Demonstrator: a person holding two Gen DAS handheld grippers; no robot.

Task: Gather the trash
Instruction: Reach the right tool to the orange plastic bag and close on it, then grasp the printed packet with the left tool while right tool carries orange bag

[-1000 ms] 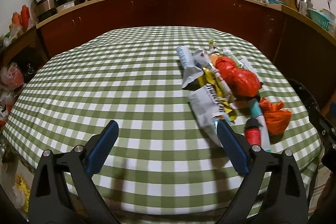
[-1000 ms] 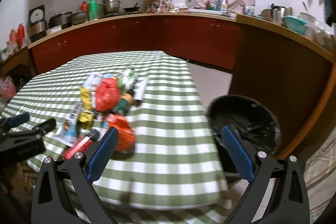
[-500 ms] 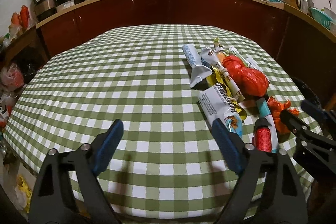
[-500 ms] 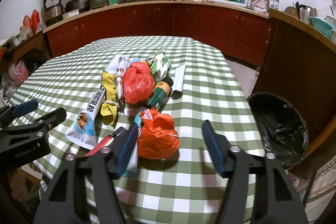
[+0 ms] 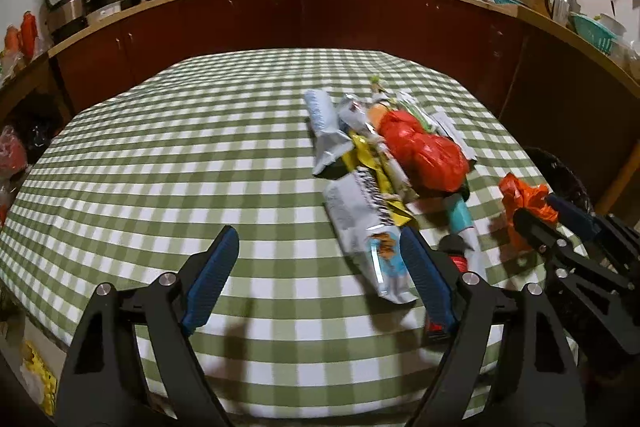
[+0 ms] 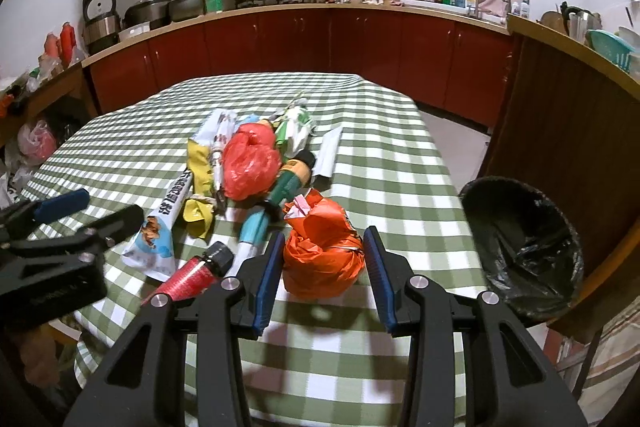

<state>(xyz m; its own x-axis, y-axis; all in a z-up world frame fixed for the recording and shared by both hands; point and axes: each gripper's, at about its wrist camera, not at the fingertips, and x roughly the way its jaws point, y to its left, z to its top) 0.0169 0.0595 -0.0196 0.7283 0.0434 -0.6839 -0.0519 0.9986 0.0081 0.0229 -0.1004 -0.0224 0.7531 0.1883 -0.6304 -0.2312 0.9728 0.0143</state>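
Close right gripper fingers, now apart and flanking orange bag at lower centre on tabletop, squarely on bag's bulk before lifting toward bin at right; keep left gripper, fingers apart, clear of wrappers.

I see a matt woven checked tablecloth, a crinkled glossy orange plastic bag, a shiny foil-like snack wrapper (print blurred), a thin glossy black bin liner, and matt black plastic on the right gripper.
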